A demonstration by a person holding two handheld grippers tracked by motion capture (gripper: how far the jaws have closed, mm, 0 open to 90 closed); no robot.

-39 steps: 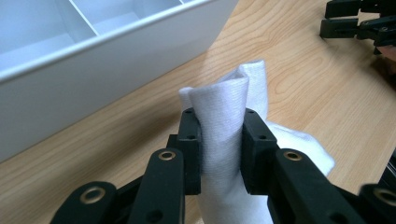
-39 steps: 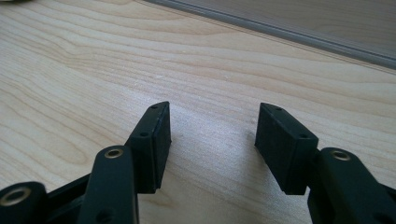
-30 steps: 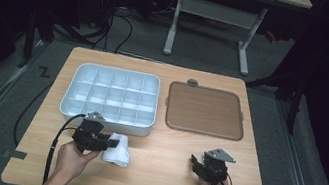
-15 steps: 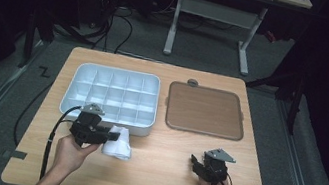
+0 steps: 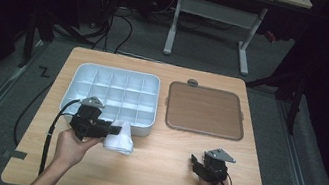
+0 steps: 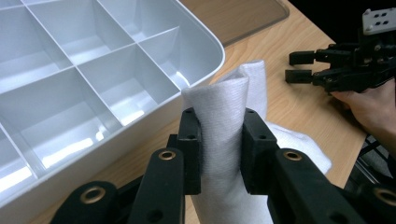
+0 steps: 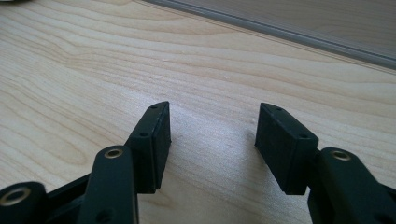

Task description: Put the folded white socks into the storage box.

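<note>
Since the white cloth [image 5: 119, 137] is already pinched upright in the left tool [image 6: 219, 140], low and left of centre in the high view, the compartment tray [image 5: 78, 78] sits just above it. Right tool [image 5: 195, 161] idles on the table [image 5: 158, 177], gaping, holding nothing.

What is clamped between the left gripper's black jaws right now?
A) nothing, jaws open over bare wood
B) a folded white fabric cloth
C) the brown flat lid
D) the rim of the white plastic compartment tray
B: in the left gripper view the left gripper has both pads pressed into a folded white fabric cloth, beside the white plastic compartment tray and not on its rim; the high view shows the same cloth at the gripper's tip.
</note>
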